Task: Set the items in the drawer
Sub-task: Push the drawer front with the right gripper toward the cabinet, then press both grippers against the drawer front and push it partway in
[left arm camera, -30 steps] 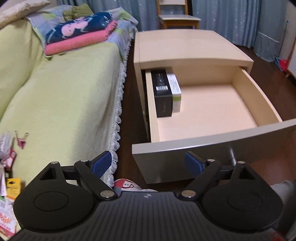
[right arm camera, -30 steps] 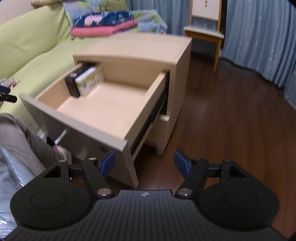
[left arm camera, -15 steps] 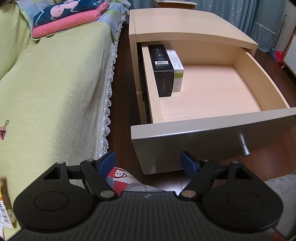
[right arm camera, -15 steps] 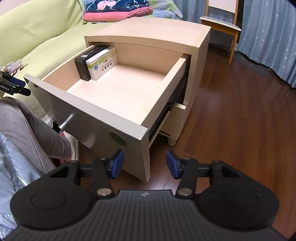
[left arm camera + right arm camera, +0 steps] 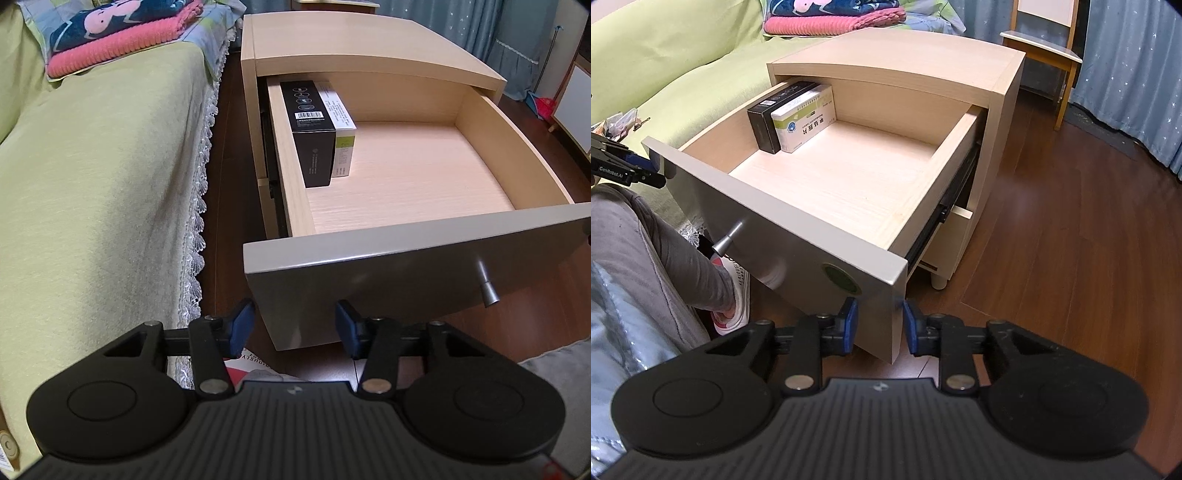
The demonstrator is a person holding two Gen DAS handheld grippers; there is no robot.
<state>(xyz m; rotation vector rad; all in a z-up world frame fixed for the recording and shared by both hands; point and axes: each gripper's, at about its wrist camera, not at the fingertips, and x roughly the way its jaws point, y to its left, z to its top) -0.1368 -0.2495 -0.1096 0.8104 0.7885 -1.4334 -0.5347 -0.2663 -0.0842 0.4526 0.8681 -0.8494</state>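
only the right wrist view shows the white box's (image 5: 805, 122) label — and a trouser leg (image 5: 665, 258).

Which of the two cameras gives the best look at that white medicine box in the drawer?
The right wrist view. There the white box shows its printed broad face and its end, standing beside the black box. In the left wrist view the black box hides most of it, leaving only the white box's top edge and narrow end.

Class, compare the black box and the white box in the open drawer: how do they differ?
The black box is dark with a barcode label; the white box is pale with green print. The black box touches the drawer's side wall; the white box sits inward of it. Both stand on edge, side by side, at the back.
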